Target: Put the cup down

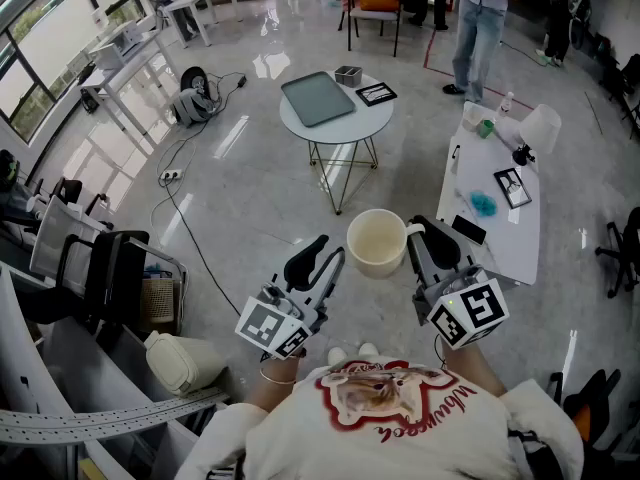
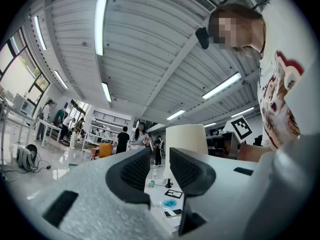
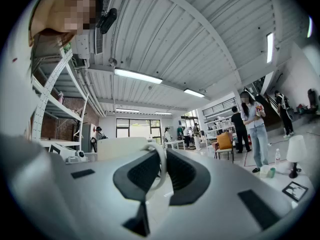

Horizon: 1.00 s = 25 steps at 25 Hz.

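Observation:
A cream cup hangs upright in the air over the floor, mouth up and empty. My right gripper is shut on its handle; in the right gripper view the handle loop sits between the black pads, with the cup body to the left of the right gripper. My left gripper is just left of the cup, apart from it, open with nothing between its fingers. In the left gripper view the cup rises beyond the left gripper.
A round white table ahead bears a grey tray and a small box. A rectangular white table at the right carries a lamp and small items. Black chairs stand at left; people stand far off.

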Available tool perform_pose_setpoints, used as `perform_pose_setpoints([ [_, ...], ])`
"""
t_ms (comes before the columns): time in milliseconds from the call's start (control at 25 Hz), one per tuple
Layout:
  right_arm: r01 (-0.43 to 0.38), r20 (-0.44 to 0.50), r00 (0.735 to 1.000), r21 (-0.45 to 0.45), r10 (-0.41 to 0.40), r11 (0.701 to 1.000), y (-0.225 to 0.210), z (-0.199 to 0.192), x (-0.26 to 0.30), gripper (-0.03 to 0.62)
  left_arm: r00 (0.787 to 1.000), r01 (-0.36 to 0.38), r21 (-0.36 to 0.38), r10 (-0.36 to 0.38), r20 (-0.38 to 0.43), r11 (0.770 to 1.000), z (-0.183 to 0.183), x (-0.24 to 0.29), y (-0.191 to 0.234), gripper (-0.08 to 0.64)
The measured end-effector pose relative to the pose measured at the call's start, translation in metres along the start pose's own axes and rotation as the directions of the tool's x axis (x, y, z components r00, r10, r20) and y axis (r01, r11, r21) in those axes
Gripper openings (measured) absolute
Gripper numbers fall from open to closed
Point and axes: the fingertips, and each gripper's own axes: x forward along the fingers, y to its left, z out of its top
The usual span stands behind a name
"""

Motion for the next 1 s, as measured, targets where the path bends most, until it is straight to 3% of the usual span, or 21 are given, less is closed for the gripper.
perform_pose_setpoints([
  [1000,-0.017,0.021,1.0,0.003,0.017,1.0,-0.02,0.002,-0.006,0.056,1.0,-0.015,0.002,0.015,0.013,1.0,-0.004,0.019,-0.012,0.117],
])
